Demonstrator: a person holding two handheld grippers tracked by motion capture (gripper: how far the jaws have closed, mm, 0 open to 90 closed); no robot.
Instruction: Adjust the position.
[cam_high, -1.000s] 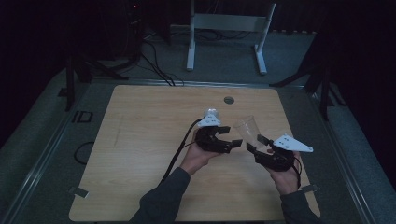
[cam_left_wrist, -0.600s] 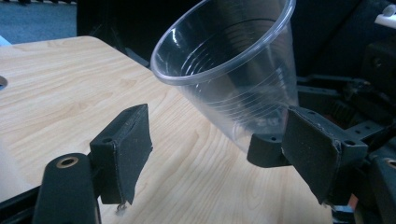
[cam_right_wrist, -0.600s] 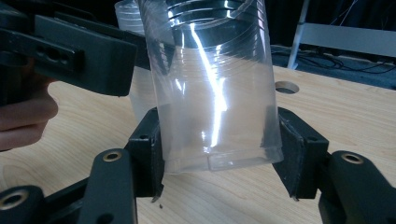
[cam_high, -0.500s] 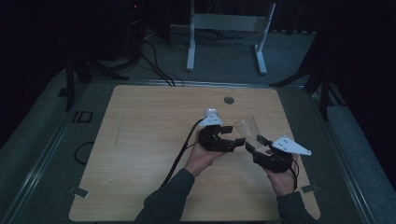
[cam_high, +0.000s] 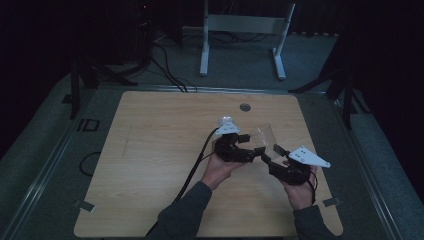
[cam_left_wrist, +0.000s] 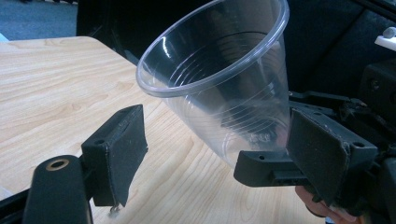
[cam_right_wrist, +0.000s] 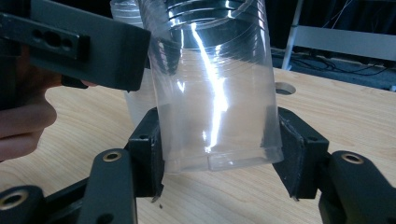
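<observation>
Holding one clear plastic cup (cam_right_wrist: 219, 88) by its base, my right gripper (cam_right_wrist: 219, 158) has both pads pressed against the cup's lower wall, and the cup hangs tilted above the table (cam_high: 150, 150), near its right half, between my two tools. In the right gripper view a second clear wall shows just behind the first, so whether one more cup is nested there I cannot tell. My left gripper (cam_left_wrist: 219, 163) stands just beside the cup; its jaws have just been opening, and now they are apart, with the cup's narrow end between them and neither pad pressing on it. That makes two grippers, each in one of my hands, each trailing one black cable.

Beneath them lies one pale wooden tabletop with a single round hole (cam_high: 245, 107) near its far edge and two bits of tape at the near corners. Beyond the table stands one white metal frame (cam_high: 245, 35) on two feet, with cables across the grey floor. All around, the room is dark.
</observation>
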